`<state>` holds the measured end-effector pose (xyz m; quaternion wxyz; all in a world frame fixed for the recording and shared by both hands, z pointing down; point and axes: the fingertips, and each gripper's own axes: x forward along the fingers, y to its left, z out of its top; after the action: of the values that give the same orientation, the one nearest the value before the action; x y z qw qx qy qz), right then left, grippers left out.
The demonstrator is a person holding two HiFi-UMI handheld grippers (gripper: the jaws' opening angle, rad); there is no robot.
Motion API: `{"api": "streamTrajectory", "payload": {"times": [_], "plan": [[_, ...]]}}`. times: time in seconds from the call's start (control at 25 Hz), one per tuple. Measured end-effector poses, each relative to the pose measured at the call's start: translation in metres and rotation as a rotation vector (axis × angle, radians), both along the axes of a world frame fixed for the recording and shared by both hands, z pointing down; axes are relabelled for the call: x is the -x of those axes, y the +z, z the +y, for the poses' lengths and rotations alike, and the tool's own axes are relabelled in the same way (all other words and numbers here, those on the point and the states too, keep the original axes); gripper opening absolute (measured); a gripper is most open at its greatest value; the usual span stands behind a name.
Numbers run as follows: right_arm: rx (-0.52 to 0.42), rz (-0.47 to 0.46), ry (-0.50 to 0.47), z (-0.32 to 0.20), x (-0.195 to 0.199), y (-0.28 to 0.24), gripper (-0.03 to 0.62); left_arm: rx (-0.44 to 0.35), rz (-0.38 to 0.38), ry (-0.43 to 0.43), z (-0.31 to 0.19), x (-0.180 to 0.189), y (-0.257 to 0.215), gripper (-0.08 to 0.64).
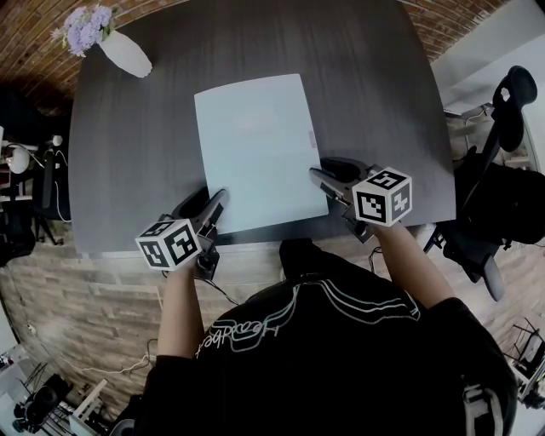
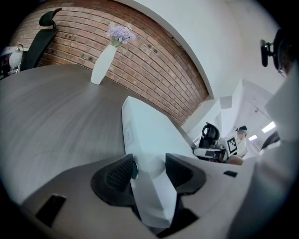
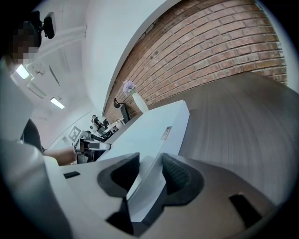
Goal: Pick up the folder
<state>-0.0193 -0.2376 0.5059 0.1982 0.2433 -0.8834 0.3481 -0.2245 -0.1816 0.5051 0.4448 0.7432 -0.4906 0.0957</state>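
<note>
Dark grey tabletop (image 1: pixel 128 170) fills the head view, with brick (image 1: pixel 34 51) showing beyond its far edge and an office chair (image 1: pixel 502 196) off at the right of the frame. Up in the upper left corner lies a white vase (image 1: pixel 126 53), its purple flowers (image 1: pixel 85 25) poking past the table's rim.

Dead centre is the folder (image 1: pixel 255 149), pale blue, flat-looking, its long sides running away from the person and its near edge right at the tabletop's front edge. Whether that near edge has left the surface, I can't tell.

Now the grippers, one on each near corner. At lower left, the left gripper (image 1: pixel 213 204) has its jaws pinching the folder's near left corner; in the left gripper view the pale sheet runs straight up between the two dark ribbed pads (image 2: pixel 117 175), one on each face. To the right of centre, the right gripper (image 1: pixel 328 173) has the near right corner, and the right gripper view shows the folder's edge wedged between its pads too, jaws closed on it.

Both marker cubes sit just behind the jaws, the left cube (image 1: pixel 170 243) low and the right cube (image 1: pixel 383 196) a touch higher in the frame. At the bottom, the person's black top (image 1: pixel 341 358) with white line print.
</note>
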Motion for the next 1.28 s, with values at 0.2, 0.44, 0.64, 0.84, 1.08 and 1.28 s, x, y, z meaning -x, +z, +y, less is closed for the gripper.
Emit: {"api": "streamTrajectory", "payload": {"times": [0.2,0.44,0.64,0.84,1.08,1.28], "plan": [[-0.002,-0.003,0.001,0.007,-0.002,-0.001,0.133,0.003,-0.002,-0.005,0.005,-0.001,0.000,0.216],[-0.001,-0.005,0.001,0.017,-0.006,-0.001,0.133,0.012,0.005,-0.014,0.014,-0.005,-0.001,0.216],[-0.002,-0.007,0.003,0.029,-0.009,0.000,0.133,0.019,0.007,-0.014,0.027,-0.008,0.000,0.215],[-0.005,-0.005,0.003,0.044,-0.015,-0.001,0.133,0.022,0.005,-0.009,0.042,-0.014,0.000,0.216],[-0.006,-0.009,0.007,0.063,-0.023,0.000,0.133,0.025,0.003,0.000,0.060,-0.022,0.000,0.215],[-0.014,-0.012,0.017,0.080,-0.026,0.000,0.133,0.026,0.001,0.006,0.077,-0.025,0.001,0.215]]}}
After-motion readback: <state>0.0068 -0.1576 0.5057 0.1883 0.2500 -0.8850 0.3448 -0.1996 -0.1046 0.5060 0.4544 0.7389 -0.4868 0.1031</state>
